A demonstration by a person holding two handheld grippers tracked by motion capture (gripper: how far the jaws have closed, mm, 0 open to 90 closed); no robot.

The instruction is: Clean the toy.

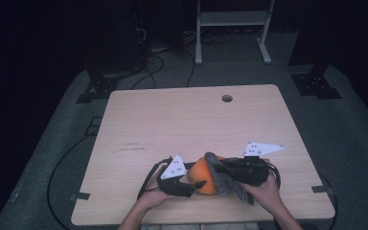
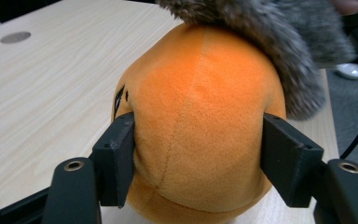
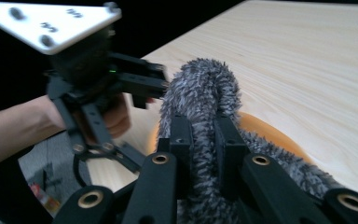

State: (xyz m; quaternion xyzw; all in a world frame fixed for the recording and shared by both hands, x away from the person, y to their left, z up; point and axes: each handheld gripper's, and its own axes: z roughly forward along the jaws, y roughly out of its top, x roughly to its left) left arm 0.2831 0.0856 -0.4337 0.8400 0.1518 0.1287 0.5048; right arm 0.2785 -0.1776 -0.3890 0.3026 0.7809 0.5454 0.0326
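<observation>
While the wooden table (image 1: 172,120) takes up the middle of the high view, an orange plush toy (image 1: 204,176) sits low in the frame near its front edge, between both hands. At lower left, the left gripper (image 1: 196,184) has its jaws pressed against the toy's two sides. Just right of it, the right gripper (image 1: 224,167) pinches the grey furry cloth (image 1: 223,181) draped over the toy.

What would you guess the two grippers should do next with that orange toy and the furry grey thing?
Probably the right gripper should pull the grey fur piece further over the orange plush: its jaws pinch the fur's edge, while the left gripper clamps the plush steady on the table.
</observation>
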